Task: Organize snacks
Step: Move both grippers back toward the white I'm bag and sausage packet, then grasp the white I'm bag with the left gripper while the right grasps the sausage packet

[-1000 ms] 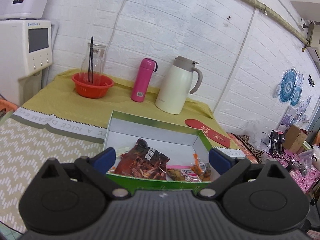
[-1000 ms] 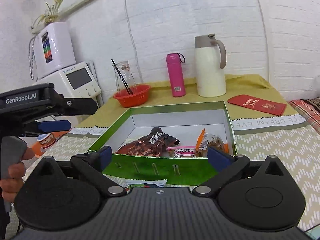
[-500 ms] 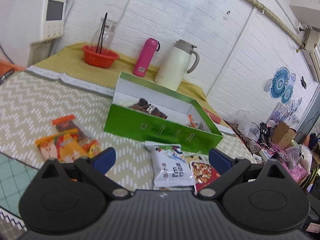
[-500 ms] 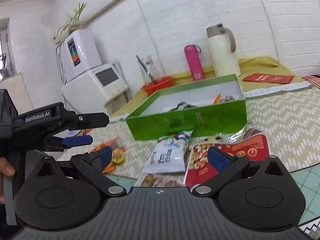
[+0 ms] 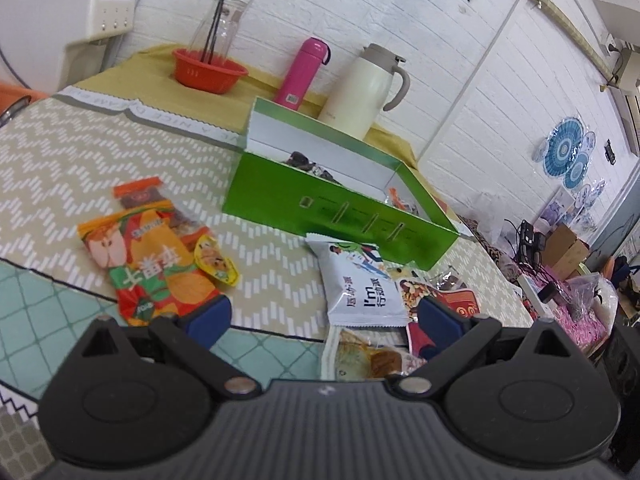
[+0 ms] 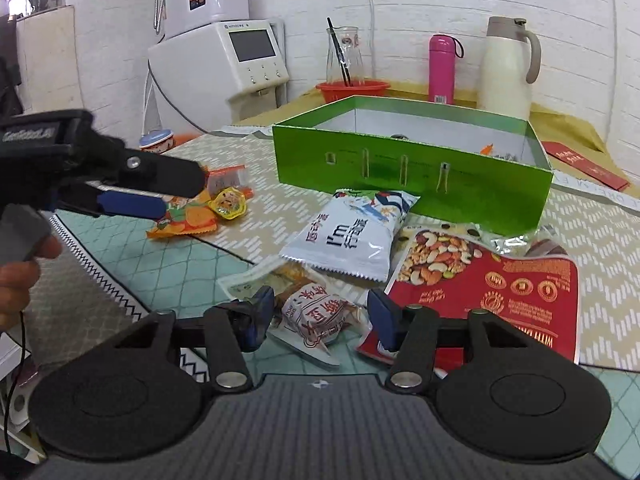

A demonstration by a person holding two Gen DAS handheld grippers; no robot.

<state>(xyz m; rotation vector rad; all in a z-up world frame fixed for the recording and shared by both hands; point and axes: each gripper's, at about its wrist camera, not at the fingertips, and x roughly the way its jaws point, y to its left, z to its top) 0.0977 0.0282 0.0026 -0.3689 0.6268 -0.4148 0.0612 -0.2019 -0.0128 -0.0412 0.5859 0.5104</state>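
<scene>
Two handheld grippers, each with black finger arms tipped in blue pads. The left gripper (image 5: 322, 316) has its jaws spread wide apart with nothing between them. Seen from the right wrist camera, it reaches in from the left side, level and pointing right, and the person's left hand (image 6: 18, 268) wraps its grey handle. The right gripper (image 6: 321, 316) sits low at the near edge, jaws partly apart, narrower than the left.

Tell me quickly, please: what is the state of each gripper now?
Left gripper: open, holding nothing.
Right gripper: open, fingers either side of a clear snack packet, not clamped on it.
</scene>
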